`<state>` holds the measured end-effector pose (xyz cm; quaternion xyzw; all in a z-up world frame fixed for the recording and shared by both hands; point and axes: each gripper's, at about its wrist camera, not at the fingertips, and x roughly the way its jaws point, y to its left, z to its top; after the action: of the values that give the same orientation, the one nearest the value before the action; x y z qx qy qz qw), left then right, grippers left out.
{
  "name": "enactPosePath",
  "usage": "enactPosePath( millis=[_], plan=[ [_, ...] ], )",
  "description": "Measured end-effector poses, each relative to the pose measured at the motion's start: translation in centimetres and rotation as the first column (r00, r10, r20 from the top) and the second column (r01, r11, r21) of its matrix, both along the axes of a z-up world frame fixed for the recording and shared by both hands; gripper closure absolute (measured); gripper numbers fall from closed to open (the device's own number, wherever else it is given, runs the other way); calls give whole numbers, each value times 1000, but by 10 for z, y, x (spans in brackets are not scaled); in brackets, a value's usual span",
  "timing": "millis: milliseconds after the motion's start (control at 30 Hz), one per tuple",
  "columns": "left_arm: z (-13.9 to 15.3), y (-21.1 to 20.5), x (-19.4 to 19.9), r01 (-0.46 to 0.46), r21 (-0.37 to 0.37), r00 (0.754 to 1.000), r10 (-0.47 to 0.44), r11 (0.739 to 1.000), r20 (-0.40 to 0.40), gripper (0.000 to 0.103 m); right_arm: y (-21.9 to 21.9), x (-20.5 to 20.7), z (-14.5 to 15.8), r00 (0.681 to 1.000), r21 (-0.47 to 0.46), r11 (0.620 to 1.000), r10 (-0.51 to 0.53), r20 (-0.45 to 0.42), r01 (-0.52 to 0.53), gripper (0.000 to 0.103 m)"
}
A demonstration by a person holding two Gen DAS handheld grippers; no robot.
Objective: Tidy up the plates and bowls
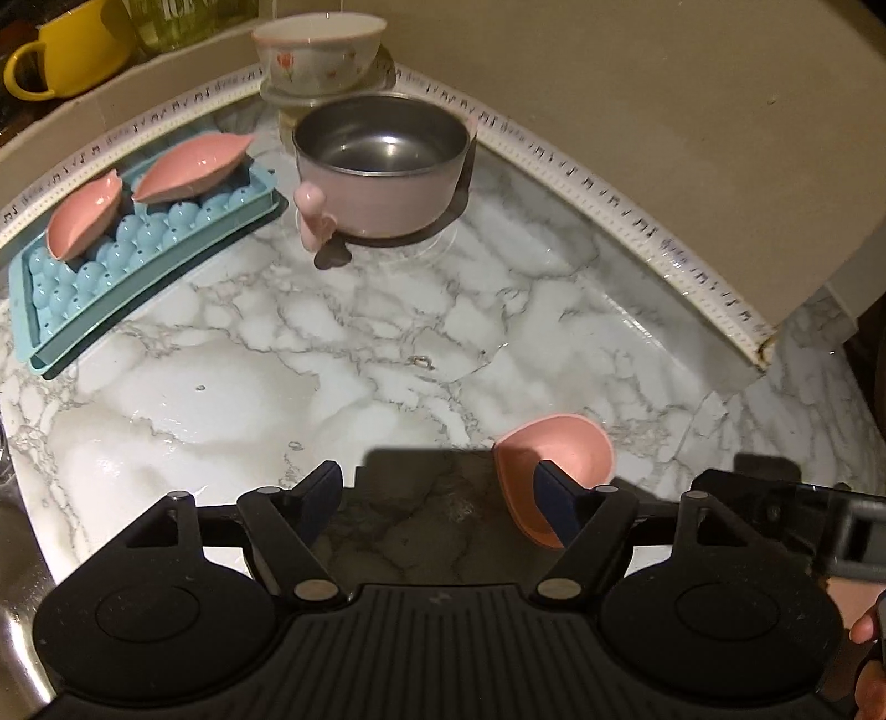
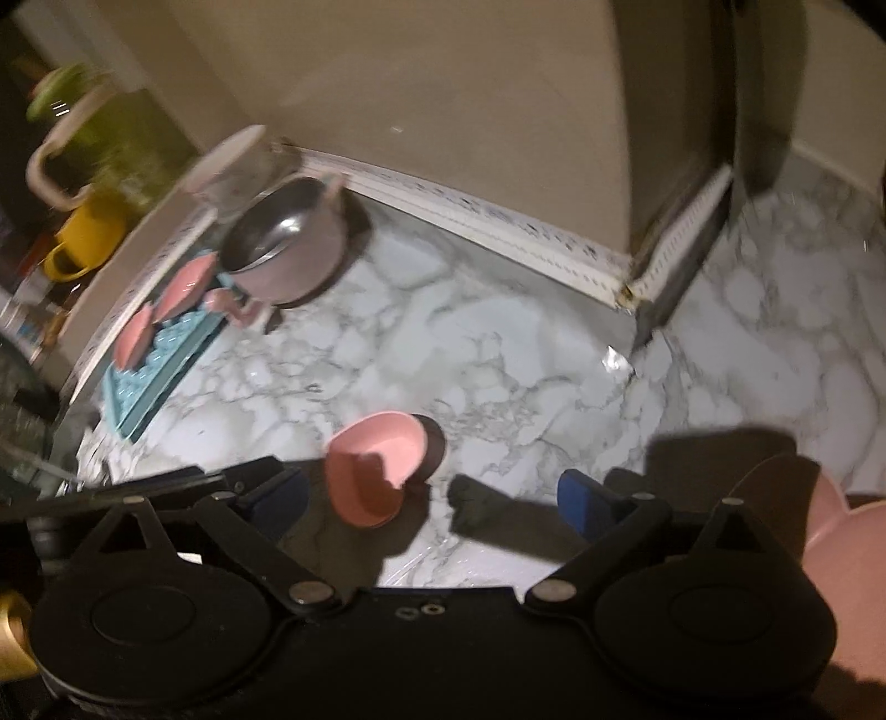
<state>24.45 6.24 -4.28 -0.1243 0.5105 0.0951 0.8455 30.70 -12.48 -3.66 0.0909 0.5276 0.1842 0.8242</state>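
Note:
A small pink heart-shaped dish (image 1: 559, 454) lies on the marble counter by my left gripper's right fingertip; it also shows in the right wrist view (image 2: 376, 459). My left gripper (image 1: 437, 493) is open and empty, its right finger (image 1: 554, 498) overlapping the dish. My right gripper (image 2: 437, 498) is open and empty, with the dish just left of its middle. Two pink leaf-shaped dishes (image 1: 188, 169) (image 1: 83, 221) rest on a blue ice tray (image 1: 138, 266). A pink steel-lined bowl (image 1: 382, 171) with a handle stands behind, and a floral bowl (image 1: 318, 52) sits on a stack further back.
A yellow mug (image 1: 72, 50) and a green jar (image 2: 111, 133) stand on a ledge at the back left. A wall corner (image 1: 764, 354) juts onto the counter at right. A pink plate (image 2: 847, 581) is at the right edge of the right wrist view. A sink edge (image 1: 11, 554) lies at left.

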Motion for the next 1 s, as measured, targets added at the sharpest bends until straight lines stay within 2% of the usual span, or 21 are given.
enactPosePath(
  millis=[233,500,567,700,867,933,1000],
  plan=[
    [-10,1,17,10,-12,1000,-10,1000,-25,27,3,22,-19,998,-27,998,-51,-35,50,14],
    [-22,4,32,26,-32,999,-28,999,-38,27,13,37,-35,997,-43,999,-32,-73,29,34],
    [-24,4,35,36,-37,998,-38,999,-43,28,16,39,-37,996,-37,999,-25,-84,22,43],
    [-28,4,39,42,-35,998,-44,998,-46,30,22,43,-42,995,-28,1000,-11,-102,8,55],
    [-34,6,43,54,-64,996,-58,996,-61,48,29,48,-48,993,-23,1000,-3,-120,0,67],
    [-36,5,44,60,-72,996,-64,996,-64,63,31,49,-51,992,-17,1000,4,-127,-6,71],
    [-37,5,43,61,-84,996,-67,995,-65,71,34,48,-52,991,-15,1000,11,-134,-14,76]
  ],
)
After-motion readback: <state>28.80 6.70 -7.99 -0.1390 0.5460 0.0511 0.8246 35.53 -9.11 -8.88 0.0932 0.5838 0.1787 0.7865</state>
